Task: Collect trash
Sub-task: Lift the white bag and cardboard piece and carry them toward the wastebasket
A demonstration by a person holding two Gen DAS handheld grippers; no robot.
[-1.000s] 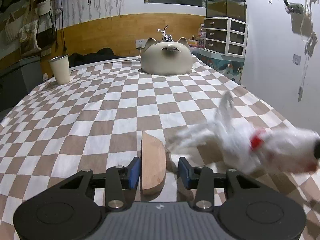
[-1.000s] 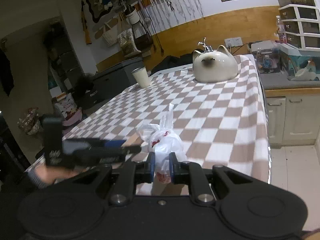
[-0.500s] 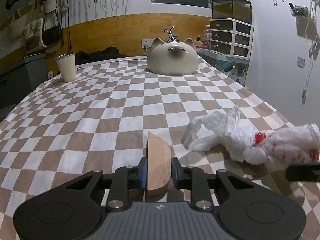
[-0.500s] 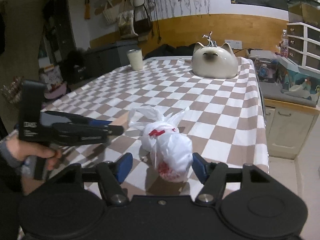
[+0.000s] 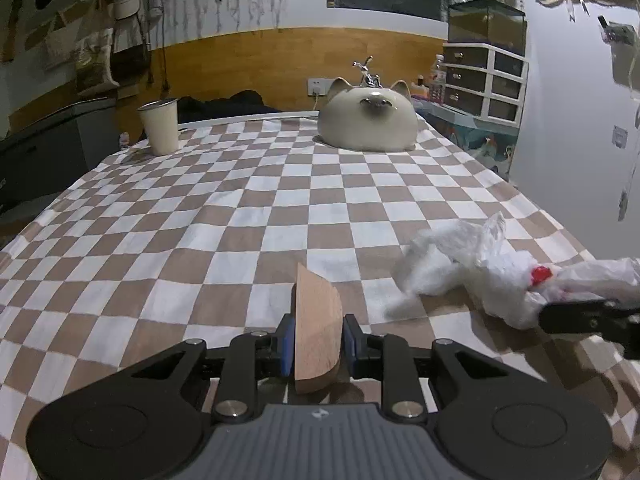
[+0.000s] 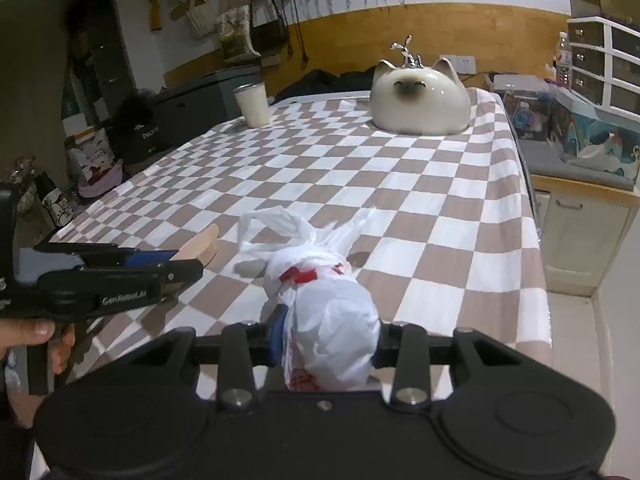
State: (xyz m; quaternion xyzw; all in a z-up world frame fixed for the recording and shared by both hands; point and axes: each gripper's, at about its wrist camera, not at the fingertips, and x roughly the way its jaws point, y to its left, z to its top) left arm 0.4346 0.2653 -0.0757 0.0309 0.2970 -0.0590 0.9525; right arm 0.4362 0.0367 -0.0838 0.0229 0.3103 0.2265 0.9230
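Note:
A knotted white plastic trash bag [image 6: 328, 320] with red print lies on the checkered tablecloth [image 5: 240, 220] near the table's right edge. My right gripper [image 6: 328, 336] straddles its bulging body. Its jaws are closing, the bag fills the gap, and the blue pad on the left touches the plastic. In the left wrist view the bag [image 5: 460, 276] shows at the right, with a right finger [image 5: 580, 316] beside it. My left gripper [image 5: 318, 340] is shut on a thin wooden piece [image 5: 318, 320] standing on edge. A hand [image 6: 36, 330] holds that left gripper [image 6: 176, 264].
A cream cat-shaped ceramic bowl [image 5: 368, 122] sits at the far end of the table, and a pale cup [image 5: 159, 126] stands at the far left. The table's right edge drops to the floor beside a low cabinet [image 6: 580, 236].
The right jaws let go of the bag's neck, spread wide, and now narrow around its body. The bag came to rest on the cloth. The left jaws closed onto the wooden piece.

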